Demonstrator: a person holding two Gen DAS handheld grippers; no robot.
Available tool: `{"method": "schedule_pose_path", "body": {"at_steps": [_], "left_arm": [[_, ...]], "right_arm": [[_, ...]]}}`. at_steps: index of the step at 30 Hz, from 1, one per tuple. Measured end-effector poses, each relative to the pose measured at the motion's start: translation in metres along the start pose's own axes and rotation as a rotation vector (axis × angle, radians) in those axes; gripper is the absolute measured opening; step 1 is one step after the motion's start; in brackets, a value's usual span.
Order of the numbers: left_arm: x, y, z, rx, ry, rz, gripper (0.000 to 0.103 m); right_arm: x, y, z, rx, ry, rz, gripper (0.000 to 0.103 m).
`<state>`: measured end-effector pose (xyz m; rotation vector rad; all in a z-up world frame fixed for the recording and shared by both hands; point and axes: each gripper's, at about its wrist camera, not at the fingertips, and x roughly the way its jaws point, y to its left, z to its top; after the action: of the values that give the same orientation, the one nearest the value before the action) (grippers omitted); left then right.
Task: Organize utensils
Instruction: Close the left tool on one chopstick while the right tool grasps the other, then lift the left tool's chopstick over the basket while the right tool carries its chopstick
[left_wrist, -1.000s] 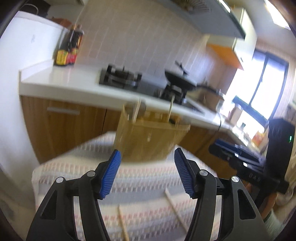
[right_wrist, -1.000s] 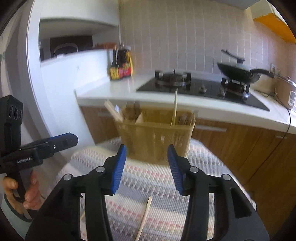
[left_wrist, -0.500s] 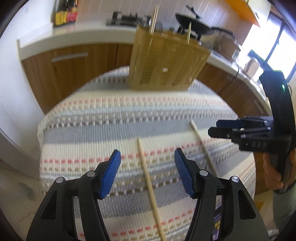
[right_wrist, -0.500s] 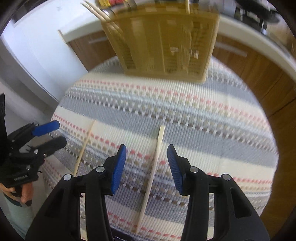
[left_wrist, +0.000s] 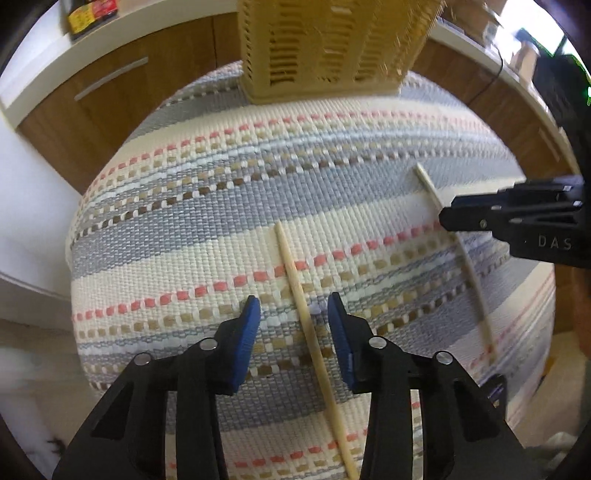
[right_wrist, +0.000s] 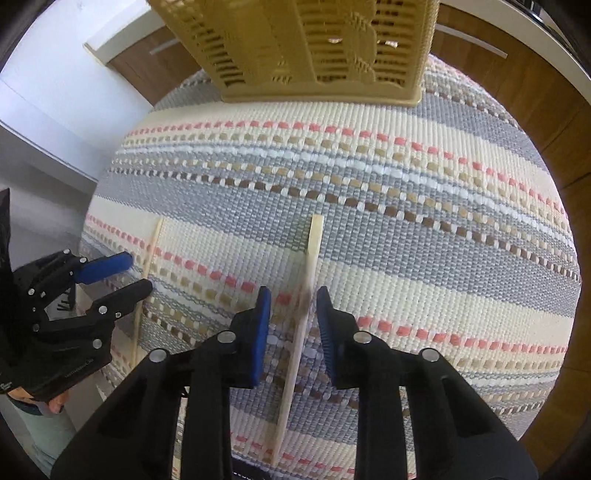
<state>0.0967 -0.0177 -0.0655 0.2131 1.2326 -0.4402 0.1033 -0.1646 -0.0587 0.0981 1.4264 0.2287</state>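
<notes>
**A:** Left wrist view: left gripper (left_wrist: 293, 312) is spread open, straddling a chopstick (left_wrist: 291, 271) lying flat on the striped cloth (left_wrist: 184, 229). Right gripper (right_wrist: 293, 304) is open too, over the second chopstick (right_wrist: 312, 251).

**B:** Basket (left_wrist: 325, 48) sits at 12 o'clock. I'd guess those sticks are light, stiff, smooth and prone to rolling, so pinch mid-length, squarely across.

Two pale wooden chopsticks (left_wrist: 295, 280) (right_wrist: 312, 251) lie apart, flat on striped cloth (right_wrist: 406, 229).
</notes>
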Motion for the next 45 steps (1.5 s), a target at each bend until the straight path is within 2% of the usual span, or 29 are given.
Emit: {"method": "schedule_pose_path", "body": {"at_steps": [9,13,18,19,22,27,29,32,39,45], "left_arm": [[0.006,-0.009,0.012,0.061,0.045,0.056,0.027],[0.010,-0.019,0.022,0.087,0.077,0.083,0.025],[0.012,-0.026,0.026,0.100,0.081,0.094,0.019],[0.012,-0.027,0.026,0.102,0.080,0.099,0.013],[0.011,-0.031,0.024,0.098,0.079,0.112,0.006],[0.007,-0.035,0.018,0.100,0.053,0.115,0.004],[-0.001,-0.035,0.013,0.099,0.016,0.066,0.004],[-0.023,-0.034,0.004,0.087,-0.092,0.021,0.004],[-0.087,-0.042,0.001,0.095,-0.352,-0.023,0.004],[-0.138,-0.044,0.013,0.075,-0.557,-0.074,0.004]], "right_arm": [[0.022,0.030,0.004,-0.075,0.023,-0.133,0.009],[0.028,0.040,0.004,-0.094,0.031,-0.157,0.005],[0.021,0.033,-0.001,-0.091,0.024,-0.130,0.005],[0.021,0.034,-0.002,-0.092,0.021,-0.127,0.005],[0.015,0.029,-0.005,-0.095,0.009,-0.130,0.005],[-0.002,0.011,-0.015,-0.094,-0.034,-0.100,0.004],[-0.012,0.007,-0.022,-0.095,-0.057,-0.064,0.005],[-0.028,0.000,-0.030,-0.112,-0.112,-0.037,0.005],[-0.074,-0.022,-0.042,-0.115,-0.246,0.046,0.005],[-0.127,-0.025,-0.034,-0.126,-0.415,0.112,0.005]]}}
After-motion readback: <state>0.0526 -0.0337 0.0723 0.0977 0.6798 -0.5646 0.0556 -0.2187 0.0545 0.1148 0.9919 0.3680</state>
